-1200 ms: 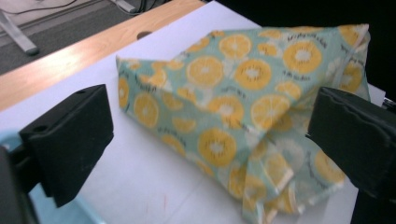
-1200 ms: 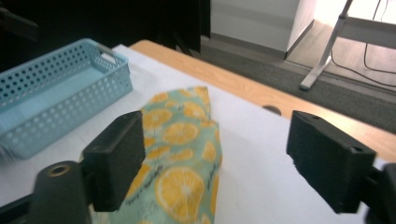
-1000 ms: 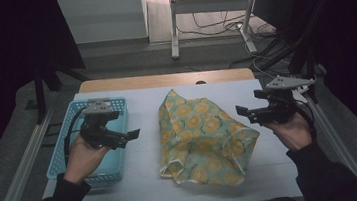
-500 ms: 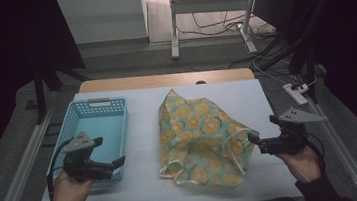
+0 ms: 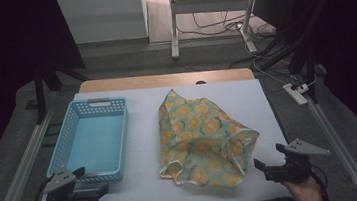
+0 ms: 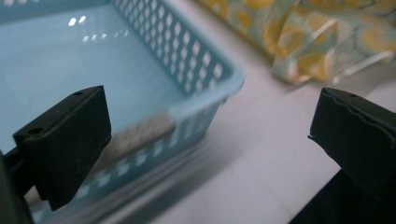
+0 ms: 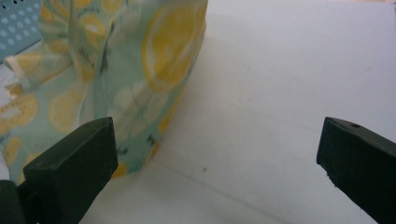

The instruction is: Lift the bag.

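The right gripper [image 5: 259,165] hangs low at the table's [image 5: 268,116] near right corner, jaws spread wide and empty after just opening, just beside the crumpled lemon-print cloth [image 5: 200,138]. The left gripper [image 5: 102,188] stands equally wide and empty by the near end of the blue basket [image 5: 70,142]. No writing is legible.

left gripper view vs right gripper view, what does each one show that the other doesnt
Left gripper view: the blue basket's near corner up close, with its bare floor, between wide-open jaws. Right gripper view: the cloth's near edge standing in a fold beside the left jaw, and a broad bare stretch of white table. Both share the lemon-print cloth, the table, some basket lattice, and open, empty jaws.
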Tool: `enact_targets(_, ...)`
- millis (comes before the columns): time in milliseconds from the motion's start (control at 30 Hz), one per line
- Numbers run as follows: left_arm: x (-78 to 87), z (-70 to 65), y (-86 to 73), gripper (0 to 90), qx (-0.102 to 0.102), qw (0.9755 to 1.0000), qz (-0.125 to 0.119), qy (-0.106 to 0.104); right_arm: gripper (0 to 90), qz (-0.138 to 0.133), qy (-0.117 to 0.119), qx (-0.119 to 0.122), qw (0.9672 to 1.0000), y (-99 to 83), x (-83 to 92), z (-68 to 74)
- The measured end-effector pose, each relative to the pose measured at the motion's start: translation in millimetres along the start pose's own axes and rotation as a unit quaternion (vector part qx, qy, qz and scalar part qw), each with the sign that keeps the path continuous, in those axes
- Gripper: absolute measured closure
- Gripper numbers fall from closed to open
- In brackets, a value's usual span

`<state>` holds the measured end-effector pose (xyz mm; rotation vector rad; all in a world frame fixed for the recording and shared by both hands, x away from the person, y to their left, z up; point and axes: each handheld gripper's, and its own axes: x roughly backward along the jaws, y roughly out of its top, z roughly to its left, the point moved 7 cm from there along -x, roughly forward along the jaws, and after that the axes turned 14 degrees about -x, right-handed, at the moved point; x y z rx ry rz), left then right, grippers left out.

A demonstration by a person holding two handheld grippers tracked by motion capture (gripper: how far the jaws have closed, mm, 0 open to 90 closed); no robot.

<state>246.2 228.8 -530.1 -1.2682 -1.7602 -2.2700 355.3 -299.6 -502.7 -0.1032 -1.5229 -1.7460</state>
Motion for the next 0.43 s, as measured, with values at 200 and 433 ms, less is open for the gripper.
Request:
enact_targets(200, 9.7, -1.5, -28.5, 0.0, 0.014, 0.9993, 0.017, 0.031, 0.0, 0.02, -0.001, -0.002, 0.9998, -30.7, -5.6, -0.5)
enact_targets(433, 5.5, 4.3, -44.8, 0.0, 0.034, 0.9981, 0.034, 0.037, 0.0, 0.025, -0.008, -0.002, 0.9997, -34.2, -6.6, -2.9)
